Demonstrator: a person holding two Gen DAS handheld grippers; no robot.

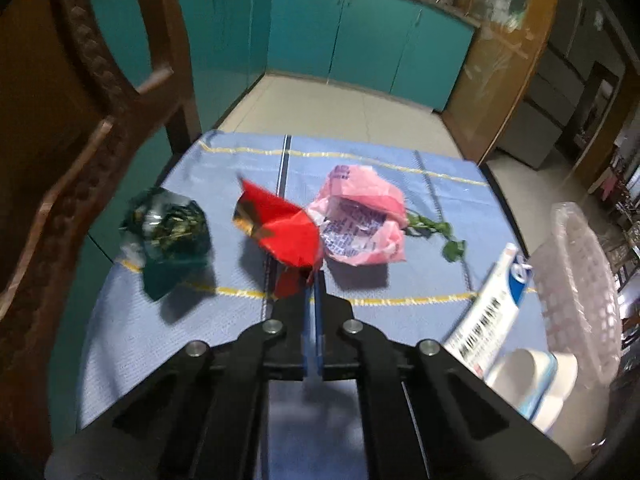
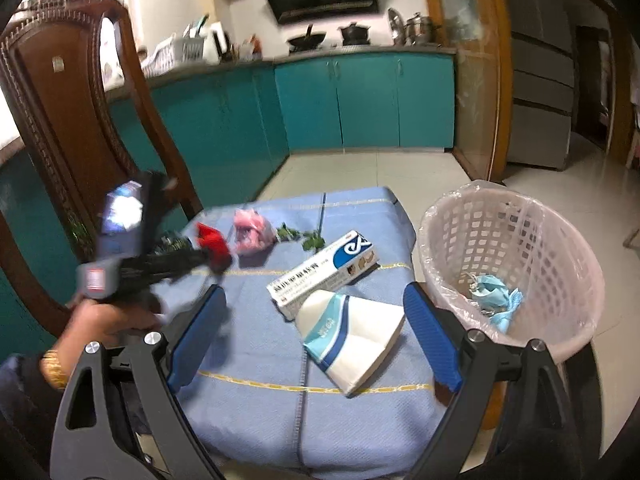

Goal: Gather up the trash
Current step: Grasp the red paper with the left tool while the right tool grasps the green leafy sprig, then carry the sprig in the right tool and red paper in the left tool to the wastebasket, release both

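Your left gripper (image 1: 313, 280) pinches the red wrapper (image 1: 286, 232) by its edge, apparently; it's light and crinkly, left of the bin (image 2: 512, 268). Right gripper (image 2: 316, 332) gapes empty.

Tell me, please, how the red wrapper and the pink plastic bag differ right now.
The red wrapper is pinched in the shut left tool; the pink plastic bag lies untouched on the blue cloth. The wrapper is solid red, the bag pale pink with blue print. The bag gapes open. Both are crumpled trash.
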